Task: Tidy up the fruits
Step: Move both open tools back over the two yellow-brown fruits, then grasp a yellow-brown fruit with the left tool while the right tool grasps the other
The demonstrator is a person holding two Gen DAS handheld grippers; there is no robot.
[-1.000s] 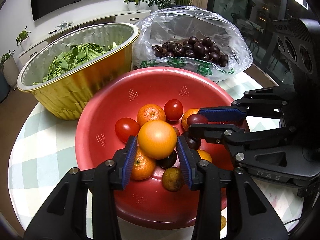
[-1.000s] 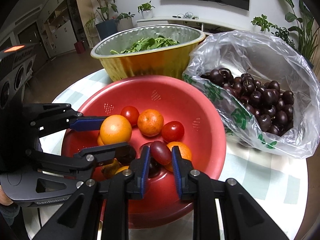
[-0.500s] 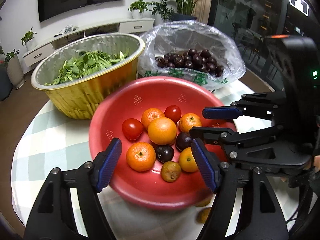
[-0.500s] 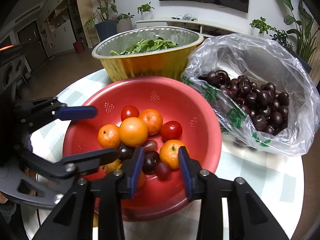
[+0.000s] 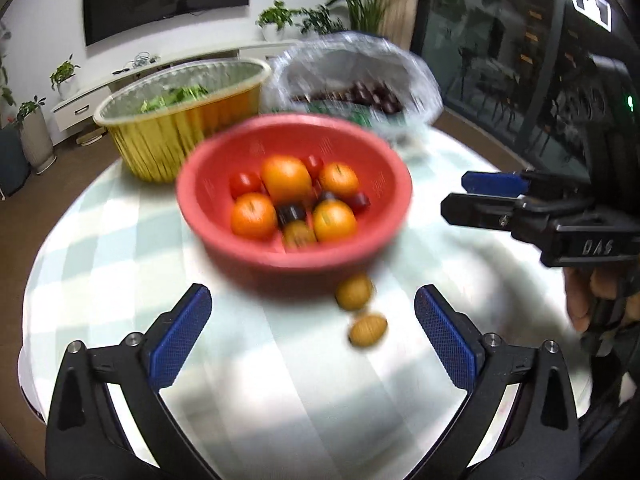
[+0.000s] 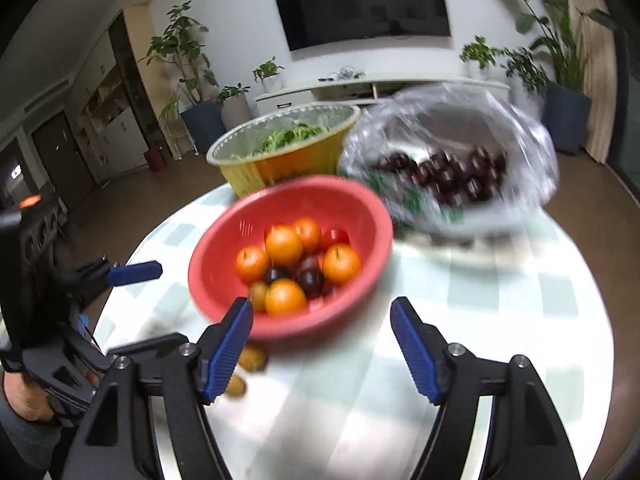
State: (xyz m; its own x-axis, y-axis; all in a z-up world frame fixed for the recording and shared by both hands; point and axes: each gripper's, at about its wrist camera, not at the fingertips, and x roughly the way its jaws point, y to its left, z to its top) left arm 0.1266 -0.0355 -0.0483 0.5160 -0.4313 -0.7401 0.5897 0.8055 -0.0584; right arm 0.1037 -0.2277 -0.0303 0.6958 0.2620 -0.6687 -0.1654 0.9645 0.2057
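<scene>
A red bowl on the round table holds oranges, small tomatoes and dark plums; it also shows in the right wrist view. Two brown fruits lie on the table in front of the bowl, also seen in the right wrist view. My left gripper is open and empty, pulled back from the bowl. My right gripper is open and empty, also back from the bowl; it shows at the right of the left wrist view.
A gold foil tub of greens and a clear plastic bag of cherries stand behind the bowl. The table has a pale checked cloth. Both views are motion-blurred.
Both grippers let go of their fruit, the left an orange and the right a dark plum, opened wide and drew back from the bowl. The fruit now lies in the bowl.
</scene>
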